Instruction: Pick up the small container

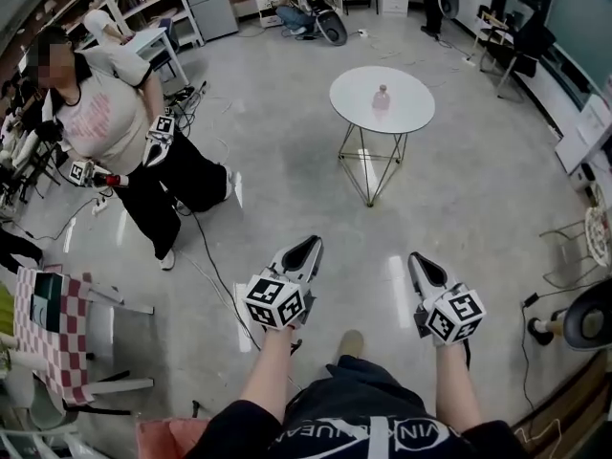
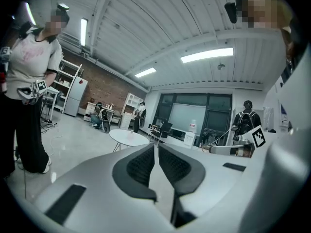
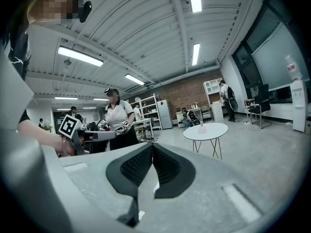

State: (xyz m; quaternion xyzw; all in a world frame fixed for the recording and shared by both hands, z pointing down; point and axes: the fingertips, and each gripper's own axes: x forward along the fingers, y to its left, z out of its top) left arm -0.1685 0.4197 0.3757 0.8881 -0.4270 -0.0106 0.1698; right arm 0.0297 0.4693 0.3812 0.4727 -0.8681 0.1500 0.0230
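Observation:
A small pinkish bottle-like container (image 1: 382,97) stands upright near the middle of a round white table (image 1: 411,115) on thin wire legs, well ahead of me across the floor. My left gripper (image 1: 310,248) and right gripper (image 1: 418,260) are held side by side in front of my body, both shut and empty, pointing toward the table. The right gripper view shows the container (image 3: 201,127) on the table (image 3: 214,132), far beyond my shut right gripper (image 3: 152,146). The left gripper view shows the table (image 2: 127,137) in the distance past my shut left gripper (image 2: 156,147).
A person (image 1: 120,127) in a light top and dark trousers stands at the left, holding grippers. A checked chair (image 1: 53,333) sits at my near left. Cables (image 1: 206,256) trail over the grey floor. Shelving, desks and chairs line the far walls; a fan base (image 1: 583,323) is at right.

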